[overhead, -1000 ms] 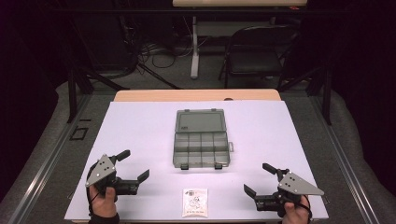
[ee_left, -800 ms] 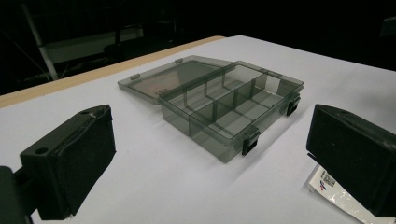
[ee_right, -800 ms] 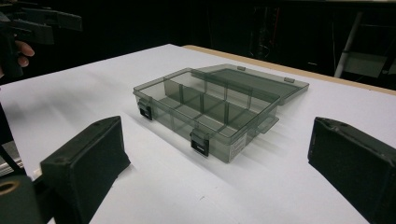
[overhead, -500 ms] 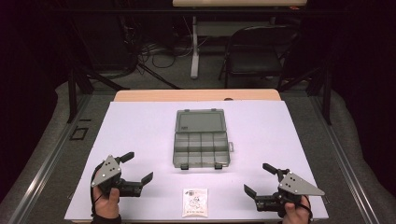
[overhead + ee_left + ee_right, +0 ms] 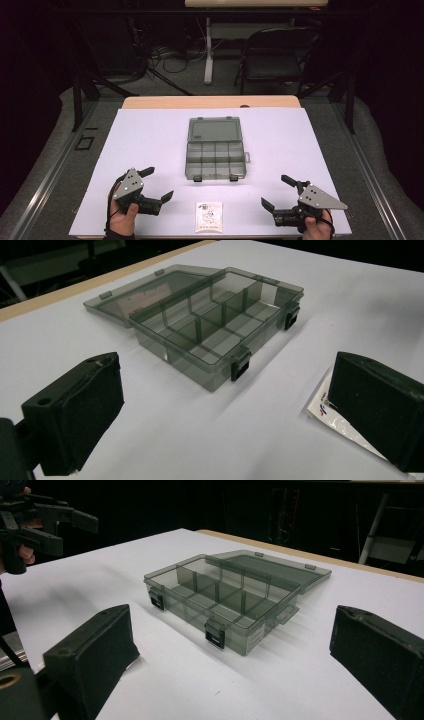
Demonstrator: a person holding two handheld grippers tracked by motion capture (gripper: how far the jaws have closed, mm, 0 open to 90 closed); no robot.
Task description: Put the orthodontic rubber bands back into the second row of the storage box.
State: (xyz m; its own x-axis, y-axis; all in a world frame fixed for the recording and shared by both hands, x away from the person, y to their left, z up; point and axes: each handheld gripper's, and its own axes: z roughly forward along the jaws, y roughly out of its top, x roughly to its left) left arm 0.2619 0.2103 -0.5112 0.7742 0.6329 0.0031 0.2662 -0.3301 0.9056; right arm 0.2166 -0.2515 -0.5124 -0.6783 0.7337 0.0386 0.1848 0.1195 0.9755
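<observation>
Two claws sit low in the high view, left claw (image 5: 156,185) and right claw (image 5: 276,191), both with jaws spread and holding nothing. Between them, at bottom centre, lies a packet (image 5: 208,216); an open box (image 5: 216,153) rests mid-frame on the white surface (image 5: 300,145).

One clear grey compartment box (image 5: 216,148), lid open, lies ahead of two hand-held grippers: the left hand-held gripper (image 5: 159,184) and the right hand-held gripper (image 5: 275,191). One small printed packet (image 5: 208,216) lies between the pair on one white-covered table (image 5: 300,140). One folding chair (image 5: 272,55) stands beyond.
</observation>
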